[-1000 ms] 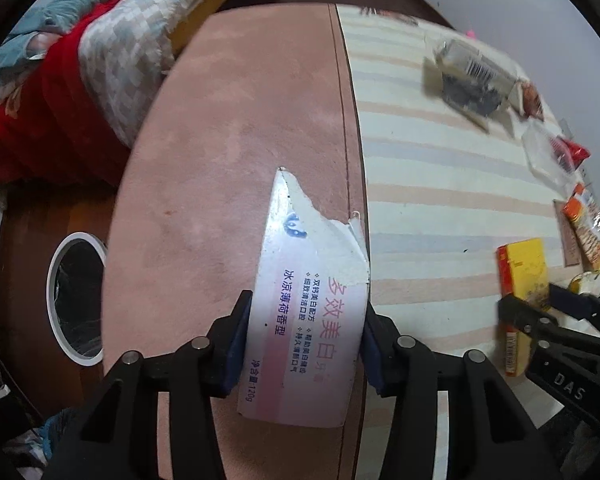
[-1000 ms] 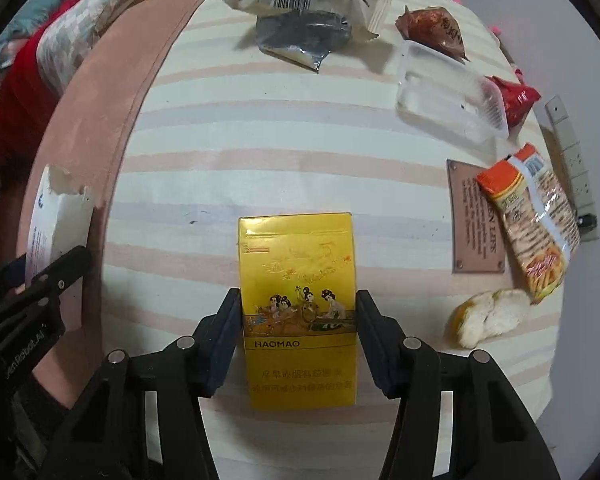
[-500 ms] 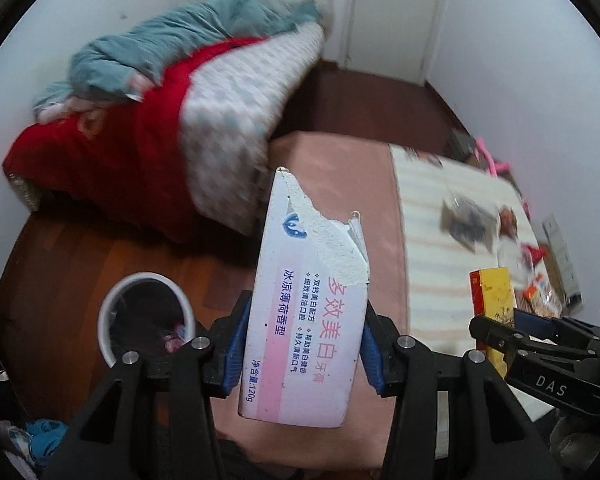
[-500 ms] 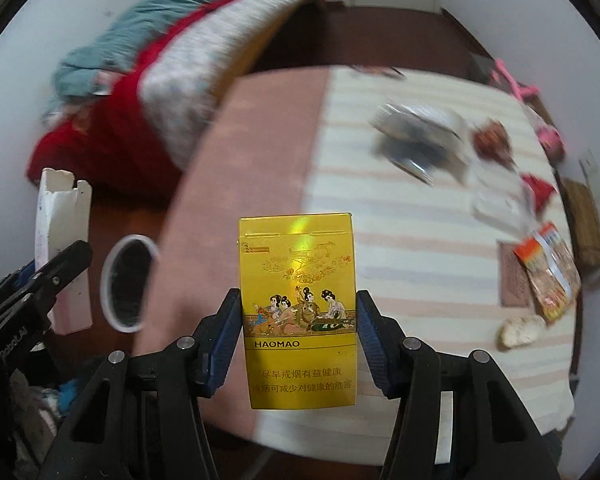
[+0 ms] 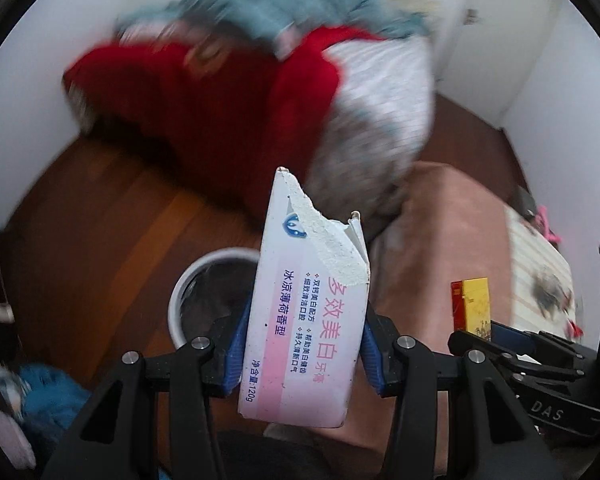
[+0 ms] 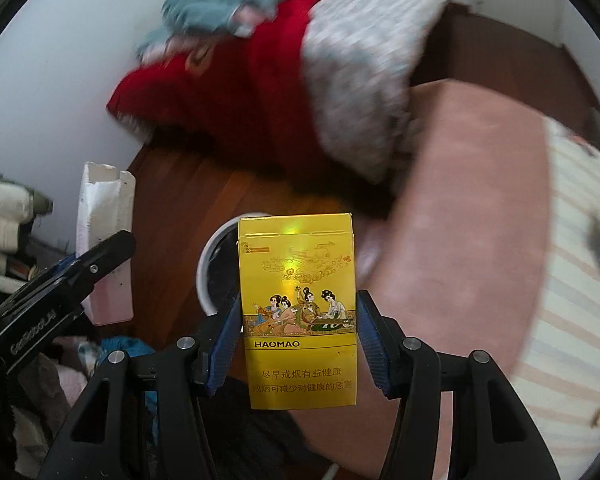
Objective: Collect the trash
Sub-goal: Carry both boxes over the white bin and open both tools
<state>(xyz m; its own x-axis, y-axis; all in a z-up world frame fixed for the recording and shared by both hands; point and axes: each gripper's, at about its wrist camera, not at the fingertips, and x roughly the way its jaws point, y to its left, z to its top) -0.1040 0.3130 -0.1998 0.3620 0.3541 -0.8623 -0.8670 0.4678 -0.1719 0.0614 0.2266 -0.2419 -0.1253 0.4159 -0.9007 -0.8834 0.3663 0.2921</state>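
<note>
My left gripper (image 5: 302, 354) is shut on a torn white and pink toothpaste box (image 5: 304, 316), held in the air over the wood floor. Behind the box stands a white round trash bin (image 5: 188, 292) with a dark liner. My right gripper (image 6: 298, 350) is shut on a yellow cigarette pack (image 6: 298, 312), with the same bin (image 6: 212, 268) partly hidden behind it. The toothpaste box (image 6: 106, 248) and left gripper show at the left of the right wrist view. The cigarette pack (image 5: 474, 304) shows at the right of the left wrist view.
A bed with a pink sheet (image 6: 468, 216) and striped cover (image 6: 572, 280) fills the right side, with wrappers (image 5: 548, 292) lying on it. A heap of red, teal and checked bedding (image 5: 260, 92) lies against the white wall. Clothes (image 5: 48, 400) lie on the floor at lower left.
Both grippers have swung left, away from the bed and toward the floor, still holding their boxes. The trash bin now sits closer, directly behind each held box.
</note>
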